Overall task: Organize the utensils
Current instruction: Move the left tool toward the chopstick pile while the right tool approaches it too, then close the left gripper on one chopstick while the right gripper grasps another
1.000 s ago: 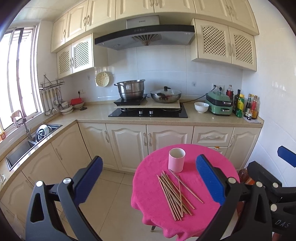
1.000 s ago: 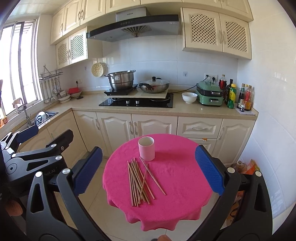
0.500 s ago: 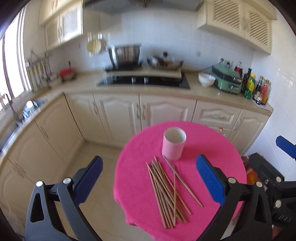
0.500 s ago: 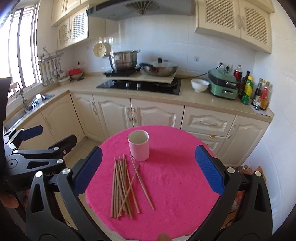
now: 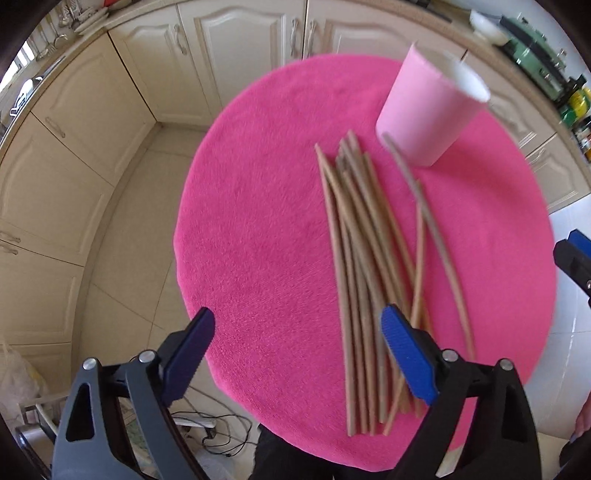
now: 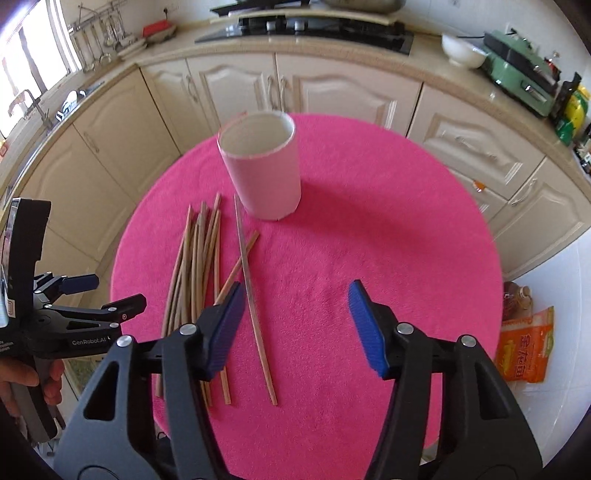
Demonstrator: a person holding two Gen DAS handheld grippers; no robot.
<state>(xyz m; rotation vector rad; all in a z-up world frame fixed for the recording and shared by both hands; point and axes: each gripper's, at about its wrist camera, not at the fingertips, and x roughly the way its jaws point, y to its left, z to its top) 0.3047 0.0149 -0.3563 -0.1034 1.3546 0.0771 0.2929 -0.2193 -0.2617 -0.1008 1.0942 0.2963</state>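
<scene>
A round table under a pink cloth (image 5: 258,221) (image 6: 369,229) carries several wooden chopsticks (image 5: 354,240) (image 6: 195,258) in a loose pile. Behind them stands an upright, empty pink cup (image 5: 421,114) (image 6: 266,173). My left gripper (image 5: 297,321) points down over the table's near left. Its jaws are closing with only bare cloth between them, and its right finger overlaps the pile's near ends. My right gripper (image 6: 295,291) hovers over the table's middle. Its jaws are closing too, and a single chopstick (image 6: 255,306) lies just inside its left finger, not gripped.
Cream cabinets (image 6: 332,92) and a worktop ring the table, with a black hob (image 6: 306,26), a white bowl (image 6: 461,51) and a green appliance (image 6: 517,70). An orange bag (image 6: 524,347) lies on the floor at right. Cables (image 5: 207,424) trail under the table's left side.
Both grippers have dropped toward the table and tipped downward, so the chopsticks and cup now fill the views. Both pairs of jaws stand narrower, the right one clearly more.
</scene>
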